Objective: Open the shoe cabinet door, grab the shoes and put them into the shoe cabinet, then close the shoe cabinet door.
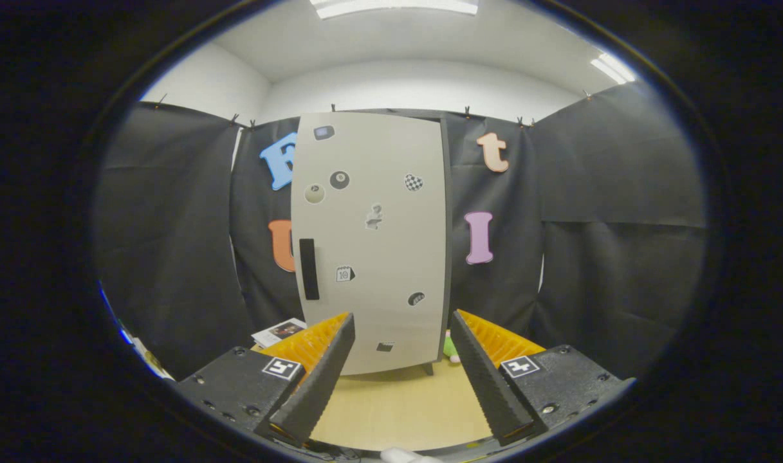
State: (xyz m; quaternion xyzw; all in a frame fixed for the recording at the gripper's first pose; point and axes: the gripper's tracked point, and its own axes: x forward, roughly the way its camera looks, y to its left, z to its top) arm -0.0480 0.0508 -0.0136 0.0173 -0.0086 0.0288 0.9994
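The gripper (401, 379) is hovering low over the pale wooden floor (397, 405), its two ribbed fingers spread wide apart and clasping nothing, with bare boards showing in the gap between them. Beyond the fingers, the tall light-grey shoe cabinet (372, 244) is standing against the far cloth wall, its flat door dotted with small stickers and sitting flush with the dark right edge of the cabinet body, so it is reading as closed. The black vertical bar handle (309, 269) is running down the door's left side, just above the left finger's tip.

No shoes are lying on the open floor ahead. A small pink-and-green object (451, 347) is peeking out at the cabinet's lower right, behind the right finger, too hidden to identify. A flat printed card or booklet (278, 331) is resting on the floor to the left of the cabinet.

As a judgement, this scene is fitting two stages equally: the door waiting to be pulled open with the shoes somewhere out of sight, or the shoes stowed inside and the door shut again
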